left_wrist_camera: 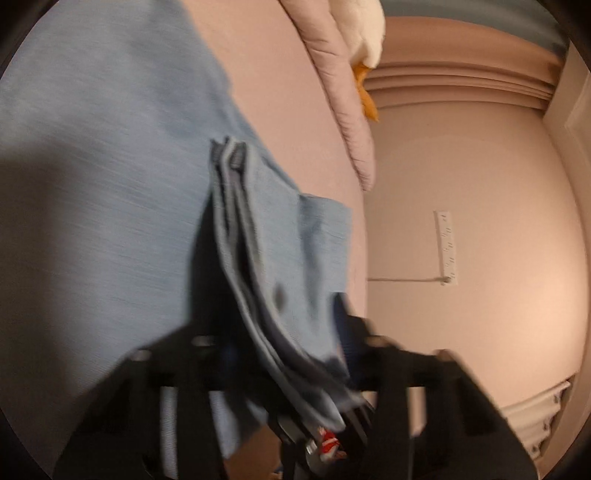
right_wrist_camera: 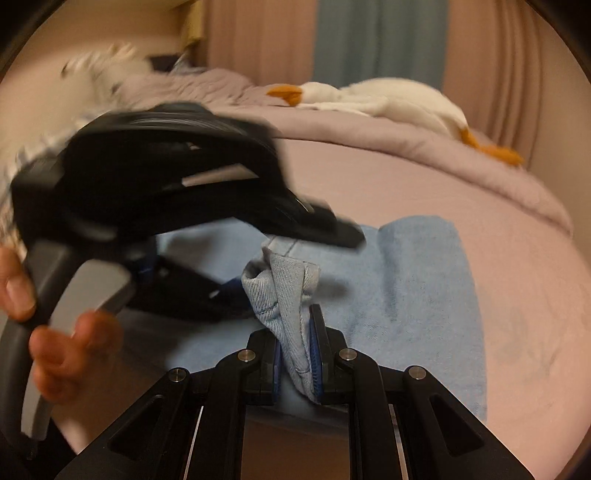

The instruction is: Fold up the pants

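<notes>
Light blue denim pants [right_wrist_camera: 424,295] lie spread on a pink bed sheet [right_wrist_camera: 517,277]. My right gripper [right_wrist_camera: 295,332] is shut on a bunched, hemmed edge of the pants, which stands up between its blue pads. Just beyond it is my left gripper [right_wrist_camera: 295,266], blurred, held by a person's hand [right_wrist_camera: 66,350]. In the left wrist view, a stack of folded layers of the pants [left_wrist_camera: 92,184] runs between the fingers of the left gripper [left_wrist_camera: 273,295], which is shut on them. The rest of the cloth spreads up and to the left.
A rumpled lilac quilt [right_wrist_camera: 369,136] and a white plush goose [right_wrist_camera: 388,99] lie at the far side of the bed. The left wrist view shows the quilt's edge [left_wrist_camera: 347,110], the goose [left_wrist_camera: 362,29], and a white power strip [left_wrist_camera: 447,247] beyond the bed's edge.
</notes>
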`<control>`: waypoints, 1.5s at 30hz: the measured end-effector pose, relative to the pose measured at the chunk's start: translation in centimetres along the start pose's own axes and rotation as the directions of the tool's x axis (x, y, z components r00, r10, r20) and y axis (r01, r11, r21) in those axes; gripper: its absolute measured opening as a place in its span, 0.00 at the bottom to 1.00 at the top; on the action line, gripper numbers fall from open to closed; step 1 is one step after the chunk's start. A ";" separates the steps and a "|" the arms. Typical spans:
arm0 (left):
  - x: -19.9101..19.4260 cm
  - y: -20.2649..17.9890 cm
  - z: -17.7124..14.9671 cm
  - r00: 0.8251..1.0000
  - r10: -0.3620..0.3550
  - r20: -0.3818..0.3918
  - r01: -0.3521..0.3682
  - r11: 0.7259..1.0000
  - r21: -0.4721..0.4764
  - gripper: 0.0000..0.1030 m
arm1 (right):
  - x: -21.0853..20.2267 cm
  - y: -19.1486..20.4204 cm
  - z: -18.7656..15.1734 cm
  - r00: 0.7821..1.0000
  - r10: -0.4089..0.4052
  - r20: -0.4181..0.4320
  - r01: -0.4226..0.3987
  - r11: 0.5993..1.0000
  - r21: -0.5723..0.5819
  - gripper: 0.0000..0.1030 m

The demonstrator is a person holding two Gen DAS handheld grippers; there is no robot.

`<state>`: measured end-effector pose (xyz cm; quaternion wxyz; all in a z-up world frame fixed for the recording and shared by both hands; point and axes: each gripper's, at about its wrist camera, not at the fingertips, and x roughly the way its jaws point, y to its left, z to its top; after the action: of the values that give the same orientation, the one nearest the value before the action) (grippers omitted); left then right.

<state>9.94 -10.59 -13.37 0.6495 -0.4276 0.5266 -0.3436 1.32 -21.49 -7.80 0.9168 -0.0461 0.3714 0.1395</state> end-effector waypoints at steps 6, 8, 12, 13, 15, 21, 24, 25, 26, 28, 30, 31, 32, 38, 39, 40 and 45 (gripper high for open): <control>-4.1 -1.0 0.1 0.989 0.076 0.126 -0.092 0.987 0.128 0.14 | -0.8 3.5 0.9 0.999 -0.023 0.027 0.026 0.992 -0.122 0.14; -5.4 -0.8 0.3 0.983 0.098 0.153 -0.123 0.980 0.159 0.14 | -0.8 4.8 1.2 0.999 0.001 0.044 0.006 0.988 -0.154 0.14; -7.5 1.8 0.8 0.970 0.165 0.180 -0.189 0.974 0.127 0.11 | -0.1 7.1 1.0 0.999 0.025 0.030 -0.019 0.980 -0.199 0.14; -7.4 2.4 0.9 0.968 0.191 0.165 -0.211 0.971 0.115 0.17 | 0.2 7.3 0.9 0.999 0.028 0.024 -0.023 0.979 -0.201 0.15; -7.1 3.9 1.5 0.968 0.225 0.113 -0.234 0.969 0.078 0.16 | 1.4 7.5 0.4 0.998 0.030 -0.050 -0.040 0.977 -0.208 0.23; -10.1 2.4 1.4 0.938 0.282 0.201 -0.313 0.938 0.146 0.31 | -1.1 3.9 0.0 0.958 0.271 -0.089 -0.277 0.960 -0.053 0.43; -10.3 1.2 1.2 0.908 0.332 0.254 -0.385 0.901 0.199 0.38 | -3.2 -0.1 0.3 0.934 0.355 -0.047 -0.351 0.934 0.070 0.43; -10.4 0.6 0.9 0.903 0.336 0.268 -0.397 0.890 0.222 0.38 | -3.7 -1.5 0.5 0.931 0.363 -0.027 -0.359 0.927 0.108 0.43; -10.3 0.1 0.8 0.903 0.331 0.273 -0.398 0.884 0.246 0.38 | -4.2 -3.7 0.6 0.934 0.356 0.001 -0.351 0.921 0.169 0.43; -9.1 -0.7 0.6 0.908 0.324 0.267 -0.398 0.867 0.300 0.38 | -4.4 -6.6 0.8 0.945 0.326 0.023 -0.322 0.914 0.248 0.43; -7.7 -2.0 -0.5 0.912 0.328 0.248 -0.404 0.825 0.395 0.38 | -3.5 -10.4 1.2 0.955 0.295 0.014 -0.282 0.898 0.339 0.43; -6.6 -2.6 -1.1 0.913 0.335 0.234 -0.407 0.795 0.450 0.38 | -2.8 -11.9 1.6 0.965 0.261 -0.009 -0.241 0.902 0.358 0.43; -5.6 -2.9 -1.6 0.912 0.344 0.223 -0.410 0.771 0.487 0.38 | -2.0 -12.8 1.8 0.974 0.223 -0.030 -0.197 0.912 0.359 0.43; -2.5 -0.3 -3.9 0.885 0.443 0.143 -0.444 0.711 0.545 0.32 | 3.9 -15.1 3.1 0.974 0.145 -0.175 -0.080 0.940 0.332 0.17; -2.7 -0.2 -4.1 0.887 0.437 0.153 -0.443 0.708 0.550 0.31 | 4.8 -14.7 2.9 0.968 0.132 -0.215 -0.059 0.947 0.315 0.05; -2.9 0.0 -4.1 0.887 0.437 0.150 -0.442 0.708 0.551 0.30 | 5.7 -14.5 2.4 0.959 0.115 -0.259 -0.036 0.955 0.294 0.01; -4.5 1.4 -4.3 0.900 0.414 0.141 -0.421 0.735 0.531 0.29 | 4.7 -14.8 2.4 0.953 0.152 -0.261 -0.056 0.938 0.342 0.00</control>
<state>4.81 -6.82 -13.22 0.8080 -0.0963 0.4835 -0.3226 10.40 -34.20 -9.62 0.8399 0.1085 0.5190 0.1159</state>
